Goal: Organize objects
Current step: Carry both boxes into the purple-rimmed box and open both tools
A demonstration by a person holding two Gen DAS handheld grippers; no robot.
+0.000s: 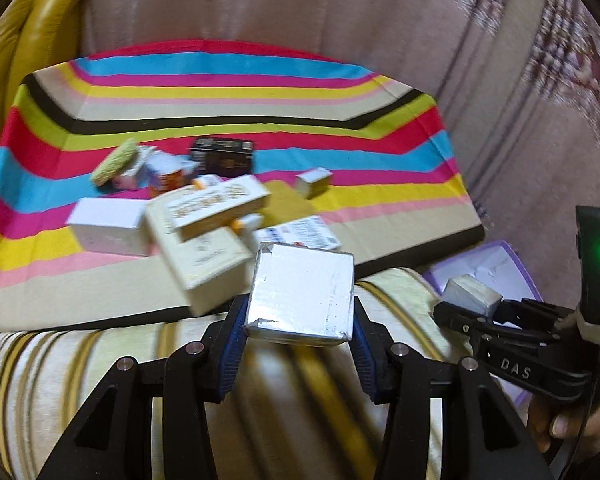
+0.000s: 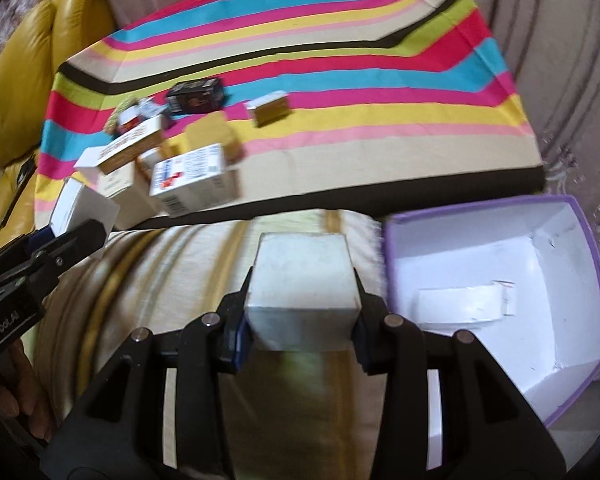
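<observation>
Looking along the left tool, its blue pads are clenched on the two side faces of a white carton, held tilted in the air over a striped cushion, with the striped cloth and its heap of small boxes beyond. At the right edge of this view the right tool grasps a smaller grey-white box, and part of the lilac box shows behind it, so the container lies to the right of the left tool, past the other hand. From the right wrist, the right tool is clamped on that grey-white box above the same cushion, and the open lilac box sits just beside it on the right, its white interior holding what looks like one flat white packet, though motion blur makes that uncertain. The left tool with its white carton appears at the far left, well apart from the container. Judged from this, the right hand is the nearer one and its load needs only a short carry rightward over the lilac rim, while the left must cross behind or wait.
</observation>
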